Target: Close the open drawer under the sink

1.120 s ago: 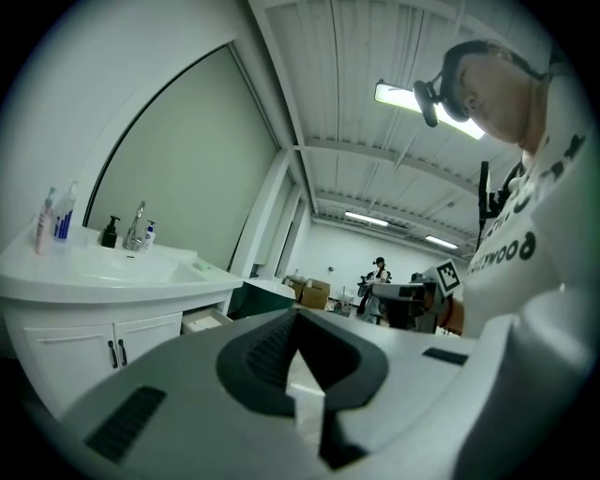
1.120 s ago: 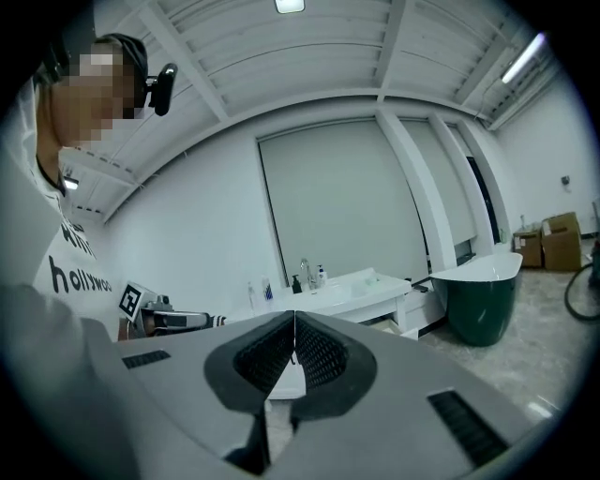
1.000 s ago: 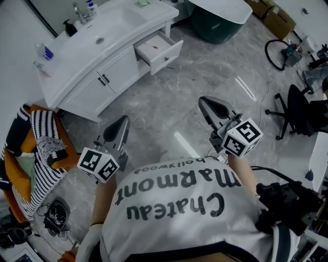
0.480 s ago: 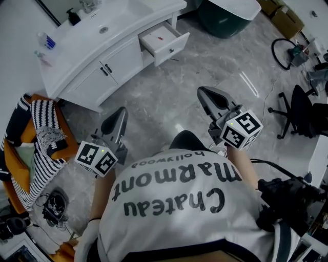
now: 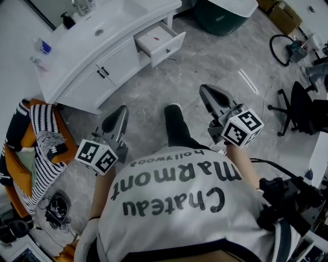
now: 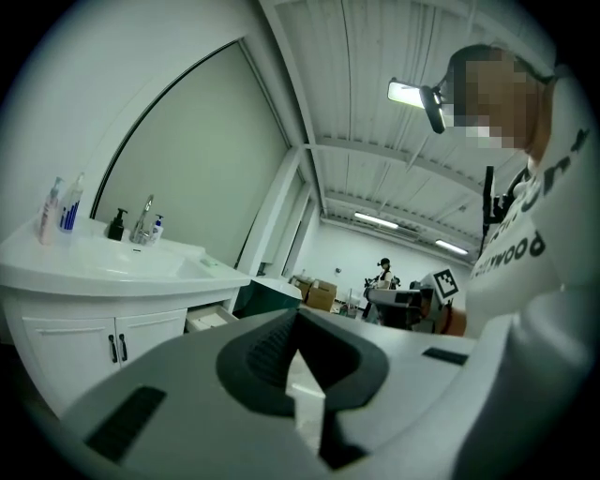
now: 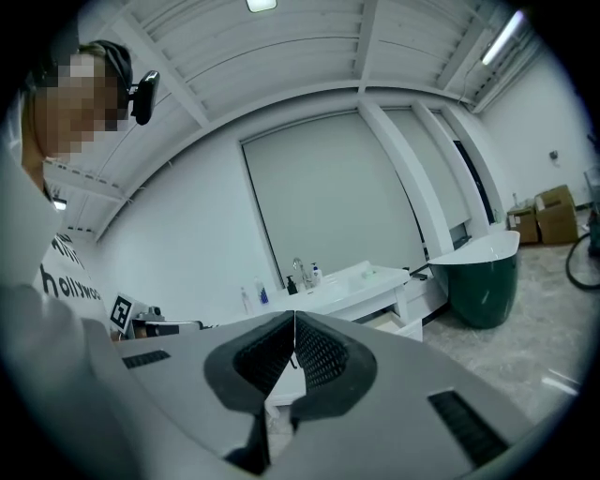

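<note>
The white vanity (image 5: 77, 61) stands at the upper left of the head view, and its right-hand drawer (image 5: 160, 43) is pulled out and open. The same drawer (image 6: 211, 319) shows in the left gripper view, and the drawer (image 7: 401, 324) appears small and far off in the right gripper view. My left gripper (image 5: 121, 110) and right gripper (image 5: 206, 91) hang in mid-air over the floor, well short of the vanity. Both point toward it. The left gripper (image 6: 298, 315) is shut with nothing in it. The right gripper (image 7: 294, 315) is also shut and empty.
A dark green bathtub (image 5: 225, 15) stands right of the vanity. A striped cloth on an orange seat (image 5: 38, 143) lies at the left, with an office chair (image 5: 297, 110) and cables at the right. The person's leg and shoe (image 5: 173, 115) reach forward between the grippers over grey marble floor.
A dark trouser leg and shoe have swung forward between the grippers as the person steps toward the vanity. Both grippers stay shut and hold about the same place in view.
</note>
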`<state>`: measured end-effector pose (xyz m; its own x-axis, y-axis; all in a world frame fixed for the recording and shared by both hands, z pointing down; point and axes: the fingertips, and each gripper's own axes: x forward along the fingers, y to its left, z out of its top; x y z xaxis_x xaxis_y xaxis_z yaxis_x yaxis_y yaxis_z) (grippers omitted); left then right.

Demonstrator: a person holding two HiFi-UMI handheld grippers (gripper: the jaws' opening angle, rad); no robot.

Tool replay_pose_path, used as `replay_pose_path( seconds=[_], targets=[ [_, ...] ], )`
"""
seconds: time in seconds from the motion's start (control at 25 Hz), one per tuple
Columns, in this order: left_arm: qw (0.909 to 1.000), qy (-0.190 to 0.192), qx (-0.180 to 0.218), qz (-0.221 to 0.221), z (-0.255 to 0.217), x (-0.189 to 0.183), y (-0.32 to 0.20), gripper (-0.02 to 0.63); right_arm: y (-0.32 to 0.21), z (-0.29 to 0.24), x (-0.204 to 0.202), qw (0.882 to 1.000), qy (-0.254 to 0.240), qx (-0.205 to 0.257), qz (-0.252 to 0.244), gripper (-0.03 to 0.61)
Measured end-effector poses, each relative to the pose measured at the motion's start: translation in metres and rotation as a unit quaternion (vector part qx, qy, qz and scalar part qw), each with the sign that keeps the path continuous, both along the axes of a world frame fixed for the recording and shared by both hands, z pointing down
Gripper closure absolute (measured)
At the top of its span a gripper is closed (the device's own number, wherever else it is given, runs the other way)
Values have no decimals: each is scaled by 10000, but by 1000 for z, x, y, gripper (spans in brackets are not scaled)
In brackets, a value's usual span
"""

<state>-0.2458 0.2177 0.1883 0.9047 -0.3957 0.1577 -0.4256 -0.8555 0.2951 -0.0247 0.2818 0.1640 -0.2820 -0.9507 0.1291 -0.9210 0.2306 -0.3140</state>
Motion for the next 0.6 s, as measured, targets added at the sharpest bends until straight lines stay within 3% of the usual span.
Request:
replay_pose_path(
  seconds=[0.6],
  targets=[
    [9994, 22, -252, -217, 6, 42, -51, 606, -71, 19, 33, 9994, -160, -187, -244, 568]
  ],
)
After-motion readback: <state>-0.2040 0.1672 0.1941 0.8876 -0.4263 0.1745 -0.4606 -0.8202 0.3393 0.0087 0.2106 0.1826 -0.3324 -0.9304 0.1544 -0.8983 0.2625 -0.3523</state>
